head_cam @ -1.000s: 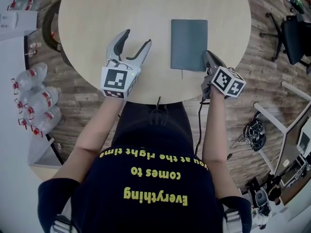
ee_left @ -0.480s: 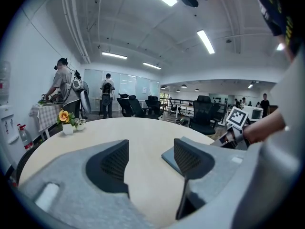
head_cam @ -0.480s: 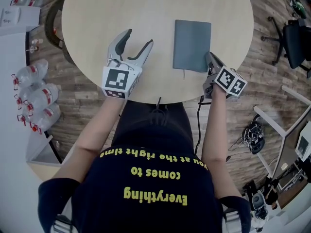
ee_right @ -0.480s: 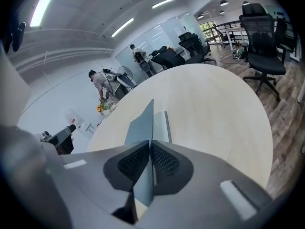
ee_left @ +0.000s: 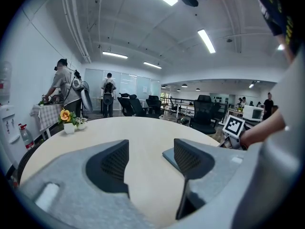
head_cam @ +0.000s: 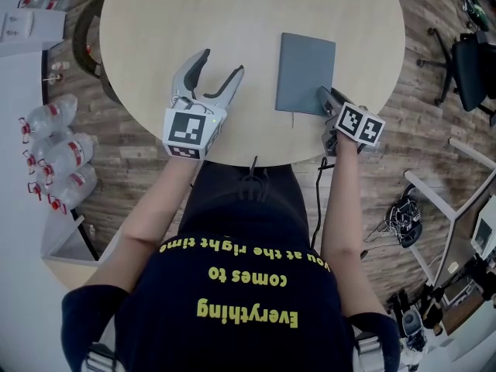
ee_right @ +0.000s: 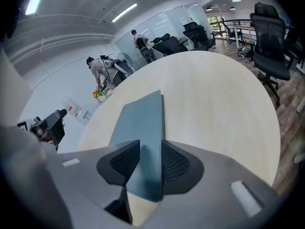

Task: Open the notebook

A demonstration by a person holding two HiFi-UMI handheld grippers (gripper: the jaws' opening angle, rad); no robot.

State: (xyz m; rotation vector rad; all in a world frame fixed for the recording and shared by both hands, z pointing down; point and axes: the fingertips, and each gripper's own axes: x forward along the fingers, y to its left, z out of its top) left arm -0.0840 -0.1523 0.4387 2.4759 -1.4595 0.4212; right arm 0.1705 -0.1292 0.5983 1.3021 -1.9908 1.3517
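Note:
A closed grey-blue notebook (head_cam: 304, 72) lies flat on the round pale wooden table (head_cam: 232, 14), right of centre. My right gripper (head_cam: 325, 94) is tilted down over the notebook's near right corner. Its jaws have just been opening, and in the right gripper view that gripper (ee_right: 148, 163) straddles the notebook (ee_right: 143, 128): one pad rests over the cover, the other stands at the right edge. They do not pinch it. My left gripper (head_cam: 221, 62) hovers open and empty left of the notebook. In the left gripper view the notebook (ee_left: 170, 155) peeks out behind the right jaw.
Several water bottles (head_cam: 54, 161) lie on the floor at the left. An office chair (head_cam: 469, 60) stands at the right. A small flower pot (ee_left: 69, 123) sits at the table's far edge, with people standing beyond it. A cable (head_cam: 319, 184) hangs near the table's front edge.
My right gripper has dipped down and forward onto the notebook's near right corner, and its jaws have gone from shut to parted around that corner. The left gripper has stayed put.

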